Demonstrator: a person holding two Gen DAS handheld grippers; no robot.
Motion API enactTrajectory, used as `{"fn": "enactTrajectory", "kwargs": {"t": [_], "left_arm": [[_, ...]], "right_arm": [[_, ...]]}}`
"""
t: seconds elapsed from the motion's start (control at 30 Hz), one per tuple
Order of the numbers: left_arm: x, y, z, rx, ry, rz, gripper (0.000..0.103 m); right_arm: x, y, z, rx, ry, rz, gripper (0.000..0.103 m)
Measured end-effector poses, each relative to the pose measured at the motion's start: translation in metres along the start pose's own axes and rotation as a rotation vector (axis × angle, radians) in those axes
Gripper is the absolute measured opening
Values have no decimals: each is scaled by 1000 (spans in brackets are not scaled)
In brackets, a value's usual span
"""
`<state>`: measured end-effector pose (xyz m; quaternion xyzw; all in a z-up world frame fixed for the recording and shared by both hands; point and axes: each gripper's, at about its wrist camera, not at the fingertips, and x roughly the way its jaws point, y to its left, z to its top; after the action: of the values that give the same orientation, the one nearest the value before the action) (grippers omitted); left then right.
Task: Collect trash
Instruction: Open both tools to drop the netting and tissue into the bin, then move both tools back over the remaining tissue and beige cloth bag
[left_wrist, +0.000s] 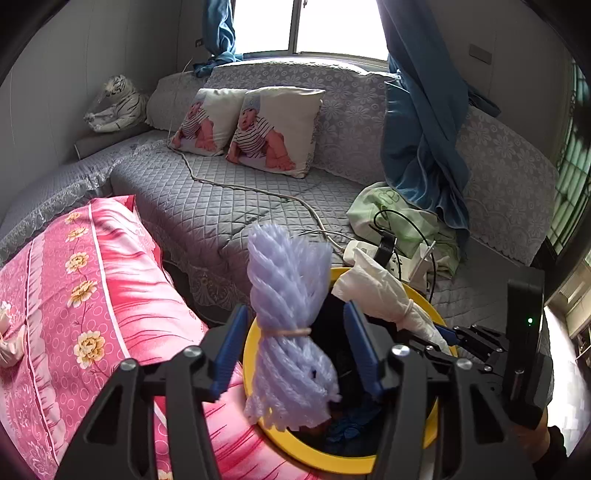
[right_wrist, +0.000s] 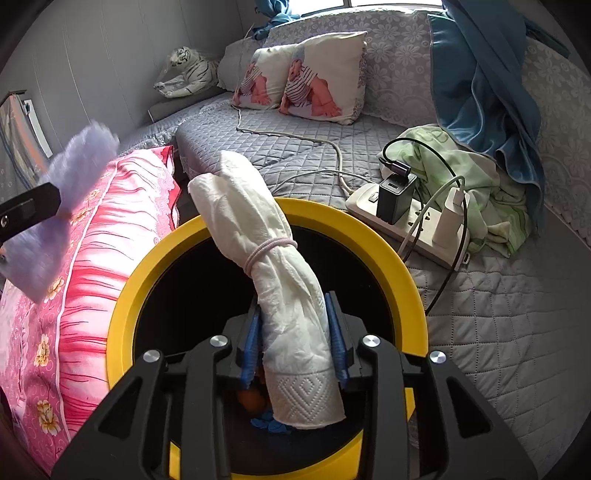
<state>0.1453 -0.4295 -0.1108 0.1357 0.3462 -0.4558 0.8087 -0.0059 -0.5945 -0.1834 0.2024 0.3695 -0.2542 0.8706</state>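
On my left wrist view, the left tongs (left_wrist: 295, 354) stand wide apart over the yellow-rimmed bin (left_wrist: 325, 456), and the lilac string bundle (left_wrist: 288, 325), tied at its waist with a rubber band, sits between the blue pads without either pad pressing on it; it looks loose in the gap, its lower end over the dark mouth of the bin. Blue scraps (left_wrist: 347, 424) lie down inside. To the right I can see the right tongs (left_wrist: 448, 334) coming in with the white tissue bundle (left_wrist: 376, 291) above the far rim. The pink floral quilt (left_wrist: 92, 295) lies left of the bin, and the grey quilted bed (left_wrist: 229, 195) runs behind with two printed cushions (left_wrist: 251, 129). Over to my right wrist view: the right tongs (right_wrist: 295, 343) sit narrow around the white tissue bundle (right_wrist: 280, 295), bound with a pale hair tie, blue pads close on both sides; I cannot tell whether they actually press on it. The bundle stands tilted over the bin's (right_wrist: 402, 258) opening. The lilac string bundle (right_wrist: 62, 206) blurs at far left, over the quilt (right_wrist: 85, 295). A white power strip (right_wrist: 406, 218) with chargers rests on the bed (right_wrist: 498, 332) just beyond the rim.
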Motion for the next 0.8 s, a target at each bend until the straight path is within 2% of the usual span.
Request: {"fn": "enactTrajectory", "kwargs": {"t": [0.1,0.27,0.4,0.6,0.7,0.8], "left_arm": [[0,18,0,-54,8,-3,71],[-3,43,-1,-105,-2,17,77],[-14,77,1,-186,-36,39,79],[-43,149,2,-335,-93,123,79],[-70,192,1,-421,-125,155,79],[-101,232,1,-462,-166,217,80]], "right_arm": [[-1,-5,2,15,-9,-13,48],[-5,-7,4,28,-19,-17,49],[-12,6,9,-14,-39,10,49],[-18,57,26,-130,-70,87,51],[-16,93,35,-191,-73,143,52],[-15,136,43,-265,-82,203,52]]}}
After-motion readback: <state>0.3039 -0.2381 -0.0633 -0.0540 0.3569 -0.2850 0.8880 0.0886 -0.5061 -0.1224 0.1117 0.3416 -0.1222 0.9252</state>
